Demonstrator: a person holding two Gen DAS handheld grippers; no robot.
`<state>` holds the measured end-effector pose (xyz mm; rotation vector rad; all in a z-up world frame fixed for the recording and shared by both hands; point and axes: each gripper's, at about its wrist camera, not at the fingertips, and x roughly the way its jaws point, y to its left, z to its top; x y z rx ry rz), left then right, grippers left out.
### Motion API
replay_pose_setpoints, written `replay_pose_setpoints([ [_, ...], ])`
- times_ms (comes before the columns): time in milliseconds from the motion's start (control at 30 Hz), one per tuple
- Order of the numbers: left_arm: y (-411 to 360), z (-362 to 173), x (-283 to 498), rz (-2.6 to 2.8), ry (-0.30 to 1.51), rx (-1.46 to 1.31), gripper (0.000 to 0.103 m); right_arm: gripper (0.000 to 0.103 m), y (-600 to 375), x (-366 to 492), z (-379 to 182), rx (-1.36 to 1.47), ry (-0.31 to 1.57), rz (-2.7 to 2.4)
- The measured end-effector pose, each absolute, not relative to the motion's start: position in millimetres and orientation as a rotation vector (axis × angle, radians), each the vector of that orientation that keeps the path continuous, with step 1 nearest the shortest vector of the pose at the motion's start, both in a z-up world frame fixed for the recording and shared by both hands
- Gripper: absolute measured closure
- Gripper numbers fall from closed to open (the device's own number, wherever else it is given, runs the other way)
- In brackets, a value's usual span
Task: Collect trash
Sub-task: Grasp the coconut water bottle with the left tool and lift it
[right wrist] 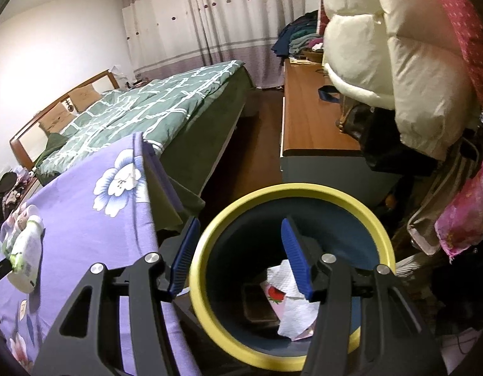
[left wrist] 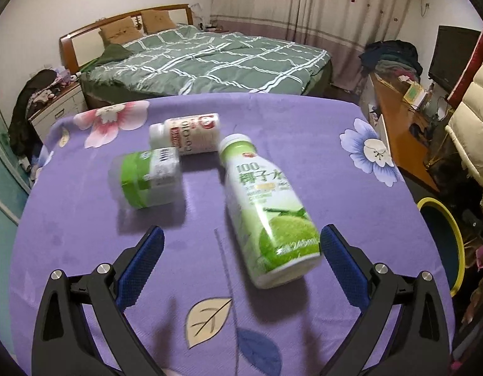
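Three empty bottles lie on the purple flowered tablecloth (left wrist: 84, 219). A green-and-white coconut water bottle (left wrist: 266, 210) lies nearest, its base close to my left gripper's right finger (left wrist: 338, 250). A green-labelled clear jar (left wrist: 147, 178) and a white red-labelled bottle (left wrist: 188, 134) lie farther back. My left gripper (left wrist: 241, 244) is open and empty above the cloth. My right gripper (right wrist: 238, 257) is open and empty over the yellow-rimmed blue bin (right wrist: 379, 228), which holds crumpled white paper (right wrist: 291, 310) and a wrapper. The coconut bottle also shows in the right wrist view (right wrist: 25, 250).
The bin (left wrist: 445, 235) stands on the floor off the table's right edge. A bed with a green checked quilt (left wrist: 204, 59) is behind the table. A wooden desk (right wrist: 307, 119) and hanging coats (right wrist: 398, 62) are to the right.
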<state>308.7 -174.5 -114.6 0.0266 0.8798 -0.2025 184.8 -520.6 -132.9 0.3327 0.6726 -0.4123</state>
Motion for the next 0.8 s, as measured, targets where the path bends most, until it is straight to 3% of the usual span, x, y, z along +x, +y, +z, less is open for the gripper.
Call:
replay_pose_setpoints([
  [233, -196.6, -126.2, 335.2, -0.183, 0.926, 0.052, 0.005, 0.05, -516.8, 186.7, -127.4, 0.325, 0.668, -0.399],
  [300, -198.4, -130.6, 341.4, -0.175, 0.938, 0.054, 0.012, 0.05, -515.9, 187.6, -128.0, 0.323, 0.672, -0.393],
  [533, -198.9, -144.9, 350.0, -0.192, 0.986, 0.066, 0.05, 0.05, -516.6, 186.6, -128.8, 0.326, 0.677, -0.387],
  [800, -196.6, -134.5, 311.0, -0.295, 0.946, 0.095, 0.052, 0.05, -518.1, 180.7, -129.0, 0.333, 0.677, -0.388],
])
